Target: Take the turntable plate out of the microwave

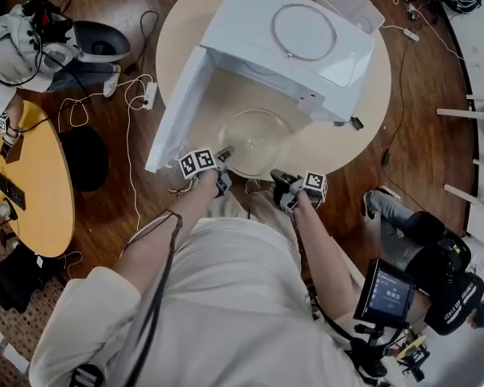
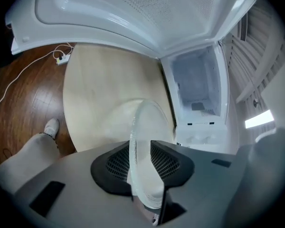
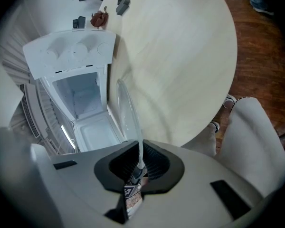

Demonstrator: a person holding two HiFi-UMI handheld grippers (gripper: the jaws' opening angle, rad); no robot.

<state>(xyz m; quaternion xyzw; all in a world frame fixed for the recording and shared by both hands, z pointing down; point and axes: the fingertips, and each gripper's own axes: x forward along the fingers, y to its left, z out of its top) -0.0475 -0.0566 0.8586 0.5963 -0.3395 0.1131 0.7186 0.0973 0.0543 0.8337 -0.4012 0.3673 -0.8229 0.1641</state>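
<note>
The plate (image 1: 254,139) is sitting out in front of the microwave (image 1: 290,39), extending ahead of both grippers, with the right gripper (image 1: 278,177) pinching its near rim and the left gripper (image 1: 223,156) standing slack around it, so only 1 is gripping.

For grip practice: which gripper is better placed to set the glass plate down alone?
Probably the right gripper: its jaws clamp the glass plate's rim; the left gripper's stand apart around it.
</note>
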